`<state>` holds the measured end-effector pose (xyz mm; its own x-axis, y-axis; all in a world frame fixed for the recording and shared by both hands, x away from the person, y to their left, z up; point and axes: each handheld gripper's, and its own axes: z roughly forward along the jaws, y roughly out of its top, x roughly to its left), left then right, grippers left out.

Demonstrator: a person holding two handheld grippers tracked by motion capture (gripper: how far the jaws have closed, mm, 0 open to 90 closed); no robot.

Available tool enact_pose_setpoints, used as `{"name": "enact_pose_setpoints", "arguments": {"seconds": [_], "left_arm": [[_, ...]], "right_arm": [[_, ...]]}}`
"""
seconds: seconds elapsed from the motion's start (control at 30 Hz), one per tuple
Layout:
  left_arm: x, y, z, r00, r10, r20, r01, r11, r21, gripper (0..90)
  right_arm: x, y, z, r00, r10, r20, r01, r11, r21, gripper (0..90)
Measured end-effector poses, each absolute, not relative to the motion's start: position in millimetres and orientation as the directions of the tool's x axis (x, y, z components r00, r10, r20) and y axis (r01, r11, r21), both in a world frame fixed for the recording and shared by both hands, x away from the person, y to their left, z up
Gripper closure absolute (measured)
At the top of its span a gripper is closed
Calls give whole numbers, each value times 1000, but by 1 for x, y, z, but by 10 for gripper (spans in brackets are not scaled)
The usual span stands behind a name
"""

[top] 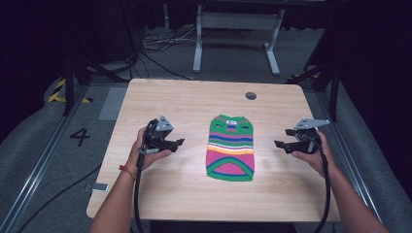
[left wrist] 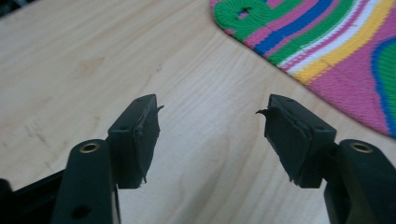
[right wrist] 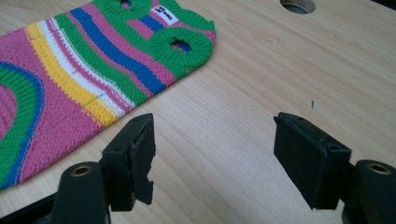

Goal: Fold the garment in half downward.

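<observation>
A small knitted sweater striped in pink, green, blue, yellow and white lies flat in the middle of the wooden table, neck end away from me. My left gripper is held above the table to the sweater's left, jaws open and empty, pointing toward it. My right gripper hovers to the sweater's right, also open and empty. In the left gripper view the sweater lies at the upper right beyond the gripper. In the right gripper view the sweater fills the upper left beside the gripper.
A round cable hole sits near the table's far edge, also seen as a hole in the right gripper view. A white desk frame and cables stand on the floor behind the table.
</observation>
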<state>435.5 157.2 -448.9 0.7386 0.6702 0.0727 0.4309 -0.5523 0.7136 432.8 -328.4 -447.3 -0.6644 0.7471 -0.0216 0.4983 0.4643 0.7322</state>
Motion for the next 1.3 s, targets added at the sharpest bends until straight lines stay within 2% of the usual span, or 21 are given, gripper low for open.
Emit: {"name": "enact_pose_setpoints", "arguments": {"seconds": [0.43, 0.73, 0.93, 0.97, 1.2, 1.3], "left_arm": [[468, 139, -443, 746, 665, 28, 440, -525, 729, 349], [490, 123, -438, 750, 661, 25, 434, -521, 735, 347], [498, 111, -437, 758, 650, 43, 425, -543, 725, 303], [501, 109, -437, 761, 648, 35, 432, -547, 717, 269], [513, 93, -442, 766, 637, 92, 400, -583, 707, 254], [518, 88, -445, 768, 636, 70, 413, -577, 705, 244]], "right_arm": [[463, -295, -432, -683, 729, -31, 465, 468, 752, 340], [481, -279, -435, -688, 725, -32, 465, 474, 748, 355], [489, -273, -437, -693, 720, -34, 464, 482, 743, 353], [492, -271, -438, -695, 718, -34, 466, 486, 739, 353], [502, -268, -441, -682, 732, -11, 491, 468, 735, 360], [509, -266, -440, -678, 735, -6, 495, 463, 735, 382]]}}
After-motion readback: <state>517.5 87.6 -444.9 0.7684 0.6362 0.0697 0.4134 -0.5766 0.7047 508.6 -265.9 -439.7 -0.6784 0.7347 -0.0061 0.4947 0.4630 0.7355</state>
